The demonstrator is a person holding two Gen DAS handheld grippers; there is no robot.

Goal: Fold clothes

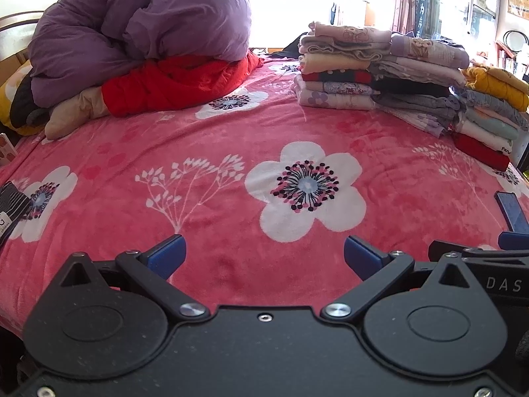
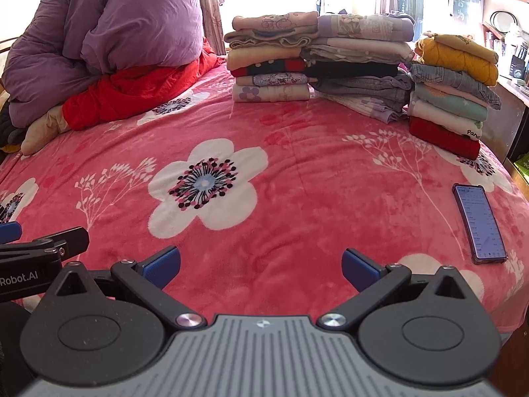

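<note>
Three stacks of folded clothes (image 1: 340, 66) (image 2: 360, 63) stand at the far right of a bed covered by a pink flowered blanket (image 1: 231, 139) (image 2: 297, 152). My left gripper (image 1: 264, 256) hovers open over the blanket's near part, nothing between its blue fingers. My right gripper (image 2: 261, 264) is likewise open and empty, low over the near edge. Each gripper shows at the side of the other's view: the right one (image 1: 509, 218) and the left one (image 2: 39, 244). A dark striped garment (image 1: 10, 208) lies at the far left edge.
A bunched purple duvet (image 1: 139, 29) (image 2: 99, 33) over a red quilt (image 1: 178, 82) (image 2: 132, 89) fills the far left. A phone (image 2: 479, 223) lies face up on the blanket at the right. Beyond the bed are bright windows, curtains and shelves.
</note>
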